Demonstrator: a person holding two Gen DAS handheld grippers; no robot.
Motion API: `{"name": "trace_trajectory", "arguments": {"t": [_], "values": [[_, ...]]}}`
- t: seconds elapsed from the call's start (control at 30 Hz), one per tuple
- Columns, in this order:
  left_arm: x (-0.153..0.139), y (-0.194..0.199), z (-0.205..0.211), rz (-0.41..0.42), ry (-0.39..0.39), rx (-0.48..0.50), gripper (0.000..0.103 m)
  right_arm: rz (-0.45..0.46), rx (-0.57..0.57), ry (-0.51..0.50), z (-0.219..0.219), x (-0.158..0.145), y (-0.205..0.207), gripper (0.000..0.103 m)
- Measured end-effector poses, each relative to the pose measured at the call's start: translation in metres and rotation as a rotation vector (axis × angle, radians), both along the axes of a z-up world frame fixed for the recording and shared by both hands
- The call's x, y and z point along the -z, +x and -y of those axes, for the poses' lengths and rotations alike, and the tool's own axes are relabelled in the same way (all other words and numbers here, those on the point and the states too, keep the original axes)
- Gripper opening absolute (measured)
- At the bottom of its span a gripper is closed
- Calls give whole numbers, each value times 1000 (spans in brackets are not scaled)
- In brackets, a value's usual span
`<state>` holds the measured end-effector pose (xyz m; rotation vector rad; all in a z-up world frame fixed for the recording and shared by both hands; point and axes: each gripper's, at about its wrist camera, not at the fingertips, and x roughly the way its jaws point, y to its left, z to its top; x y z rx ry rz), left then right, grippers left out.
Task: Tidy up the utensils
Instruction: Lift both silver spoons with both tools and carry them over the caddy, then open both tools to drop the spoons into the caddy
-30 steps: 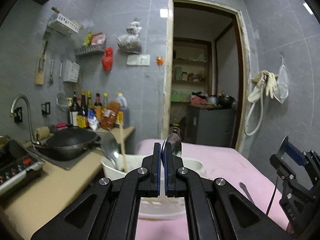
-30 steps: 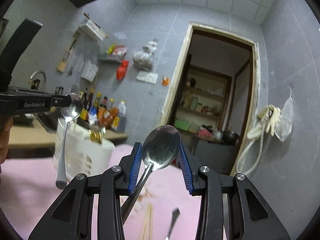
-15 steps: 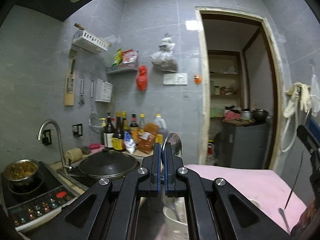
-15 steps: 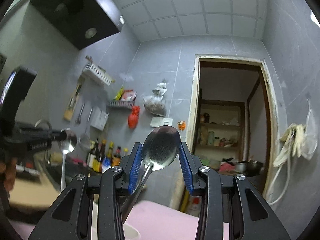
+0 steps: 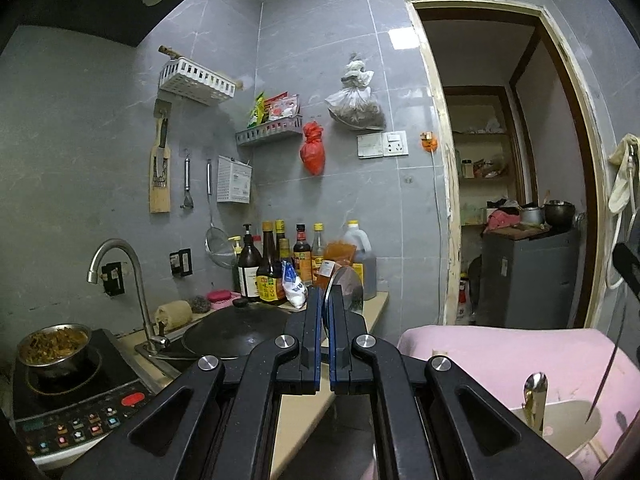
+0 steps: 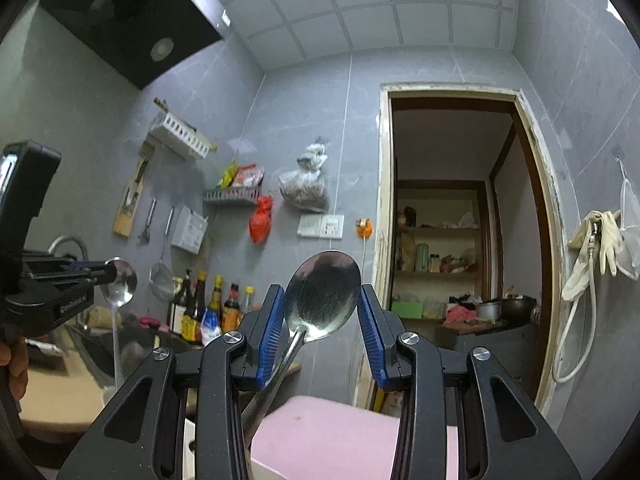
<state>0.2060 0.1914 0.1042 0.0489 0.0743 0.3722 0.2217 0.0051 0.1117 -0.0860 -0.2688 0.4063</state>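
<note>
Kitchen: grey tiled walls (image 5: pixel 360 60); white panelled ceiling (image 6: pixel 380 8); open doorway (image 5: pixel 500 160) to shelved pantry; wall baskets (image 5: pixel 196 78); faucet (image 5: pixel 120 276); bottle row (image 5: pixel 288 264); induction cooker (image 5: pixel 80 400).

Dim ceiling light, fisheye-warped edges, sharp focus

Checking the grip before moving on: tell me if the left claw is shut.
Shut. The left claw has its pads pressed on the edge-on bowl of a spoon.
</note>
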Motion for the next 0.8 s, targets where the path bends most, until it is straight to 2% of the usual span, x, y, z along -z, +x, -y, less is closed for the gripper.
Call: {"name": "trace_trajectory", "arguments": {"t": [0.3, 0.57, 0.8], "values": [[30, 7, 21, 0, 79, 23, 1, -61, -4, -130, -19, 24, 5, 35], [44, 9, 21, -48, 11, 109, 2, -146, -30, -202, -25, 36, 7, 35], [46, 6, 11, -100, -129, 235, 4, -211, -61, -239, -30, 44, 7, 36]]}}
